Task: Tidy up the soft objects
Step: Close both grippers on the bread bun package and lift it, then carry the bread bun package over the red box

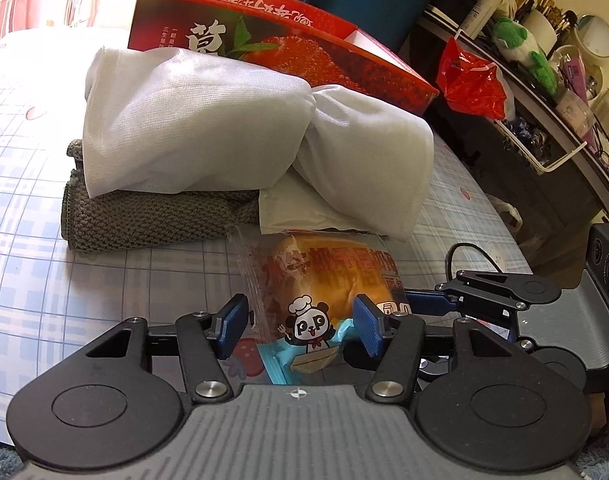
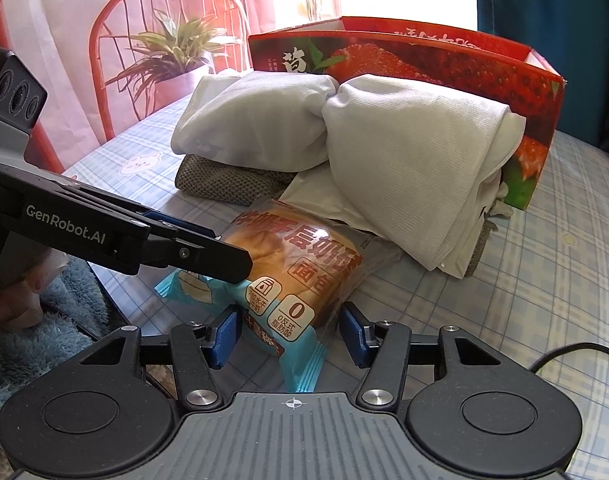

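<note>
A clear-and-blue plastic-wrapped bread roll with a cartoon panda printed on its packet [image 1: 316,284] lay on the pale blue checked bedsheet [image 1: 44,184], close to the sheet's near edge, its far end touching a flat white paper packet [image 1: 300,210] that poked out from under the pile behind it. That pile — a knotted white fabric bundle [image 1: 208,120] resting on a folded grey knitted cloth [image 1: 144,220] — sat against the front wall of an open red cardboard box printed with strawberries [image 1: 304,56], farther in on the sheet. The left gripper [image 1: 300,326] had its blue pads on either side of the packet's panda end, the right-hand pad against the wrapper and the other just beside it; whether they truly pinched it could not be told. From the right wrist view, the right gripper [image 2: 290,334] straddled the packet's blue sealed end with both pads standing slightly clear of the wrapper — spread, not clamping. The left gripper's black finger reached in from the left over the bread. A hand [image 2: 12,300] showed at that view's left edge above a fluffy blue rug [image 2: 36,344].
</note>
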